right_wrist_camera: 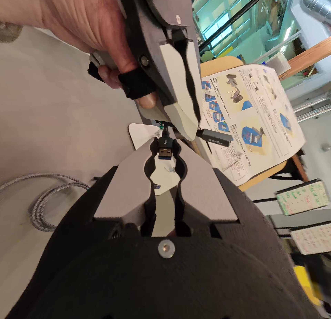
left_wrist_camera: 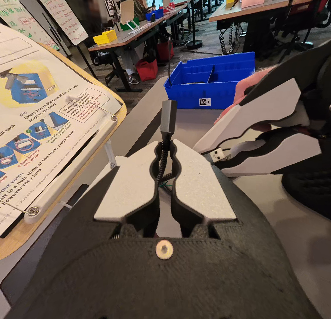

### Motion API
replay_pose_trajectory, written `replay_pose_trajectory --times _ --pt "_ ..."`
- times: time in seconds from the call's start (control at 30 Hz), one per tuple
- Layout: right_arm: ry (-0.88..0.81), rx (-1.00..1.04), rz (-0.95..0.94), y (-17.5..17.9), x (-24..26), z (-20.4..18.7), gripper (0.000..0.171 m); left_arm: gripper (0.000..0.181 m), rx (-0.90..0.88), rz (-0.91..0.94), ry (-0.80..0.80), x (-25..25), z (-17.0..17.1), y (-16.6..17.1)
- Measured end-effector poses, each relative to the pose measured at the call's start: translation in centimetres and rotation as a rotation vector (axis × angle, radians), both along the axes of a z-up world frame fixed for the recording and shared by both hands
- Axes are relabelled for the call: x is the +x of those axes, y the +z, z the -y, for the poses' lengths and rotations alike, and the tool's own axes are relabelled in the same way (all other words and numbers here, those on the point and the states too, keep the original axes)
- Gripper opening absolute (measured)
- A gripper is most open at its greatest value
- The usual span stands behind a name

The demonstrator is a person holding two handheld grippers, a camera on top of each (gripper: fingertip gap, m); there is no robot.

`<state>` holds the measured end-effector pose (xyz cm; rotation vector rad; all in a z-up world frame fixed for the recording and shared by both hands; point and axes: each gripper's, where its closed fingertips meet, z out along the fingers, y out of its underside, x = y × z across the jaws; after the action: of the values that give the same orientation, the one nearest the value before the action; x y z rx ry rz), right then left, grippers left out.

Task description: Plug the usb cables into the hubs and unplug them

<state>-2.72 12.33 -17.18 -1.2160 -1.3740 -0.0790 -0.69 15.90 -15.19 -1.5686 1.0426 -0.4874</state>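
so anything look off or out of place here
Nothing looks damaged. One oddity: the left gripper pinches the braided cable rather than the grey connector, which sticks out past its fingertips. The right gripper holds the USB plug with its metal end pointing back toward the camera.

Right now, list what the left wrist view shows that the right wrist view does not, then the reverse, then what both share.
Only the left wrist view: a blue bin at the table's far edge, and desks with yellow bins behind.

Only the right wrist view: a coiled grey cable on the table and the hand holding the left gripper.

Both: the left gripper shut on a braided cable ending in a grey adapter, the right gripper shut on a USB plug, and the instruction sheet.
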Motion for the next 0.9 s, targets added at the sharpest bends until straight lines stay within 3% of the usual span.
replay_pose_trajectory --times 0.13,0.27,0.4,0.53,0.77,0.9 --pt "0.053 -0.141 -0.087 0.2 0.5 -0.2 0.014 0.028 0.065 0.029 -0.047 -0.9 0.5 1.6" --pt "0.213 -0.407 -0.219 0.8 1.3 0.6 0.014 0.034 0.284 -0.006 -0.225 -1.0 4.9 4.6" --pt "0.402 -0.533 -0.29 1.8 2.2 2.0 0.014 0.038 0.369 -0.171 -0.326 -0.1 7.7 3.3" --pt "0.564 -0.586 -0.3 2.2 2.3 4.3 0.014 0.041 0.417 -0.284 -0.344 0.8 7.8 1.5" --pt "0.677 -0.552 -0.336 2.6 2.3 5.9 0.014 0.045 0.282 -0.265 -0.461 1.9 8.6 -0.9" --pt "0.704 -0.518 -0.374 3.1 2.5 6.3 0.014 0.034 0.163 -0.201 -0.501 2.3 8.8 -1.5"
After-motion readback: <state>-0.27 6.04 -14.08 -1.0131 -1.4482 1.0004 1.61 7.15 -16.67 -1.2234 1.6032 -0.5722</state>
